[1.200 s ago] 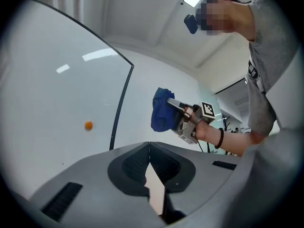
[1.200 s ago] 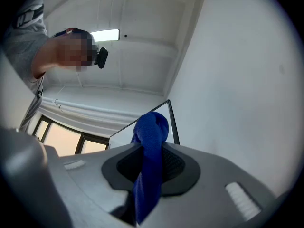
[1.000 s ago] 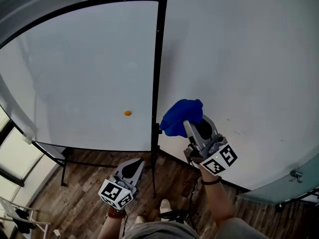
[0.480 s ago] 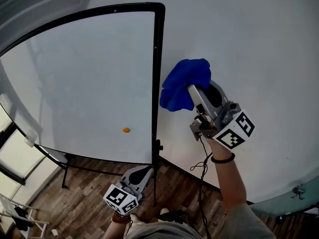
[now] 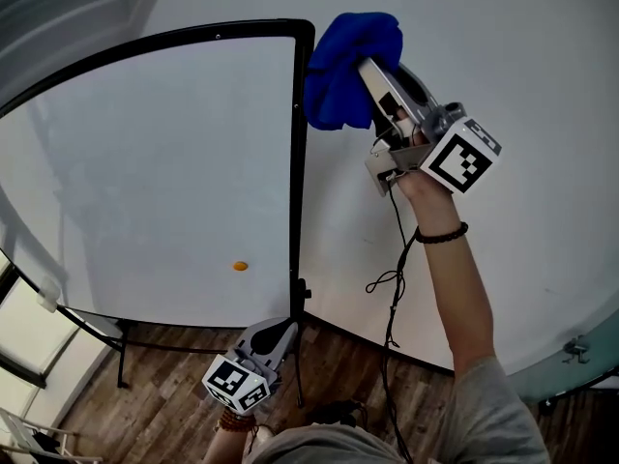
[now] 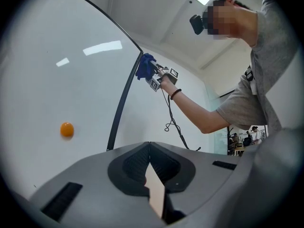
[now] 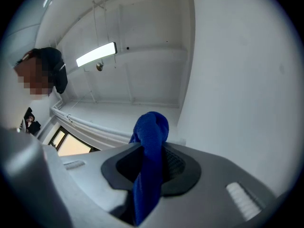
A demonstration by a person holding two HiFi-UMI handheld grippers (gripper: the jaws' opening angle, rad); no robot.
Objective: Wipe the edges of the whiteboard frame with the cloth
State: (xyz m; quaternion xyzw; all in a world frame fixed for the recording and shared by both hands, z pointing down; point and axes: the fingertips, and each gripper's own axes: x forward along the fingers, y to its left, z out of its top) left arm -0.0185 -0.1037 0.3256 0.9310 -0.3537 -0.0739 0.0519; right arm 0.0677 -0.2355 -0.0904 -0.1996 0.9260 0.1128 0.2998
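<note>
A whiteboard with a black frame (image 5: 296, 182) stands against the white wall. My right gripper (image 5: 370, 71) is raised high beside the frame's top right corner and is shut on a blue cloth (image 5: 346, 66), which bunches against the frame's right edge. In the right gripper view the blue cloth (image 7: 149, 146) hangs pinched between the jaws. In the left gripper view the same cloth (image 6: 144, 66) shows far off at the frame (image 6: 122, 99). My left gripper (image 5: 274, 333) hangs low near the board's stand, its jaws shut with nothing between them.
A small orange magnet (image 5: 239, 267) sits on the board's lower part. A black cable (image 5: 392, 288) dangles from the right gripper. The board's stand legs (image 5: 169, 349) rest on wooden floor. A glass partition (image 5: 580, 356) is at the lower right.
My right gripper has risen with the blue cloth along the frame's right edge, from mid height up to the top corner. The left gripper has stayed low.
</note>
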